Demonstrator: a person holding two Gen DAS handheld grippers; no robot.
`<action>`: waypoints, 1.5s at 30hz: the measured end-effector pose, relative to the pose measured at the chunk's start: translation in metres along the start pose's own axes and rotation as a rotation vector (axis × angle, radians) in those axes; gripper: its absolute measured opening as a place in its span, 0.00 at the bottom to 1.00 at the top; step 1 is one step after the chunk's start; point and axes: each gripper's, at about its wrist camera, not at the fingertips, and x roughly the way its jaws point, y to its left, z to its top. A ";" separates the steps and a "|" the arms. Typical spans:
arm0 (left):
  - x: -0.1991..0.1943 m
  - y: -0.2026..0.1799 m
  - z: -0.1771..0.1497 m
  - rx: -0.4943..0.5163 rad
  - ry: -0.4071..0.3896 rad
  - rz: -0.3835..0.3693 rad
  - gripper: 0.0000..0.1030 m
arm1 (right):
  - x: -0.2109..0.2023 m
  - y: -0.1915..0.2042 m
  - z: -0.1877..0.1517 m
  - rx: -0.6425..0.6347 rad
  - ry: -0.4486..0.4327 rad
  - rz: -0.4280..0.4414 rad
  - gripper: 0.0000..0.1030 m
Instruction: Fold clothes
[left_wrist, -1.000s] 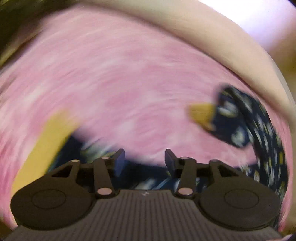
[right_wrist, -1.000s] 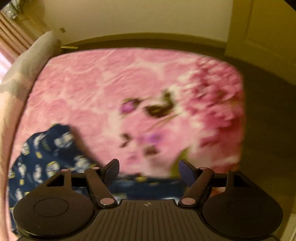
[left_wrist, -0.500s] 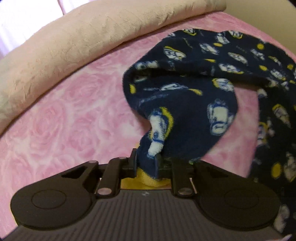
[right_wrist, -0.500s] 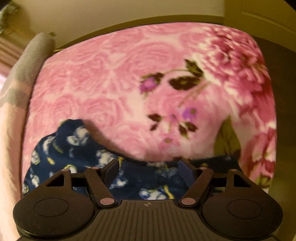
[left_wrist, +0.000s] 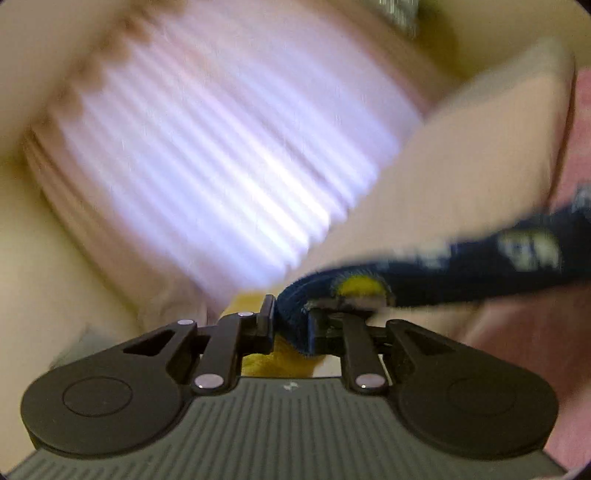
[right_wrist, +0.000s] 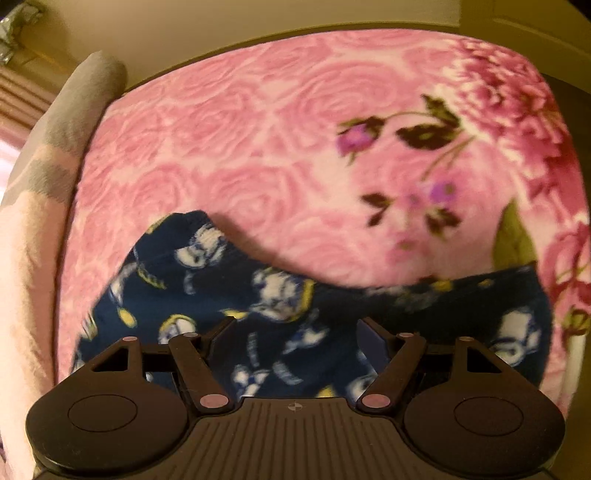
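Note:
A navy fleece garment (right_wrist: 258, 295) with white and yellow cartoon prints lies rumpled on the pink rose blanket (right_wrist: 258, 147). My left gripper (left_wrist: 291, 321) is shut on an edge of the garment (left_wrist: 461, 269), which stretches taut to the right; its yellow lining (left_wrist: 280, 358) shows between the jaws. The left wrist view is motion-blurred. My right gripper (right_wrist: 297, 328) is open and empty, hovering just above the garment's near part.
A pale pink and grey rolled quilt (right_wrist: 48, 184) runs along the bed's left side and shows in the left wrist view (left_wrist: 461, 166). A bright pleated curtain (left_wrist: 221, 166) fills that view. Big magenta flowers (right_wrist: 517, 110) mark the blanket's right edge.
My left gripper closed on the garment's edge, then lifted and swung up to face the curtain. My right gripper stayed open and came lower over the garment.

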 end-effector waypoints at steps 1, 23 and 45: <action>0.004 -0.001 -0.018 -0.015 0.090 -0.022 0.25 | 0.002 0.003 -0.002 -0.003 0.005 0.003 0.72; 0.070 0.023 -0.153 -0.682 0.757 -0.236 0.51 | 0.010 0.084 -0.029 -0.539 -0.073 0.039 0.72; 0.229 -0.013 -0.164 -1.173 1.015 -0.333 0.00 | 0.165 0.313 -0.136 -1.446 0.294 0.342 0.51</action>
